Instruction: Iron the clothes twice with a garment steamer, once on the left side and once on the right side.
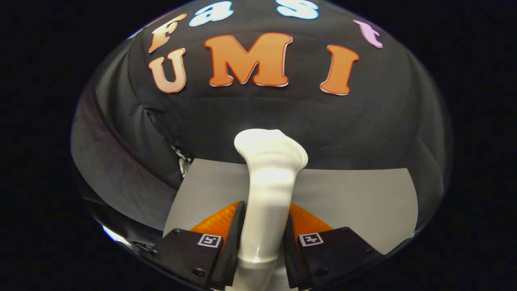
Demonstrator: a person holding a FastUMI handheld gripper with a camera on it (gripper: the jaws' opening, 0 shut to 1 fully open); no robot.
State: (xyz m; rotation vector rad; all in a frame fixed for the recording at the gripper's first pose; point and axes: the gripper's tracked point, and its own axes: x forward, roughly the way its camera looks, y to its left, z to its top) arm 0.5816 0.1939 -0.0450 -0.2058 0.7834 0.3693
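Black cloth makes the booth wall (282,117) across the upper part of the frame, and below it lies a flat grey surface (363,202), maybe a table or a board; we cannot tell which. At the left of the frame the cloth folds, and a small metal zipper (182,161) hangs beside the grey surface's left corner.

In the lower centre we see the gripper (264,238). Its two fingers are clenched on the white handle of the garment steamer (268,178), one on each side, and both press on it. The steamer rises between the fingers, and its wide head ends in front of the wall cloth, in the middle of the frame.

We judge that the steamer is already grasped and lifted, and that no pass has started here, because we cannot recognise any clothes. The next move probably calls for bringing the head to the garment's left side and sliding it along. Nothing stands in the way, only the wall close ahead.
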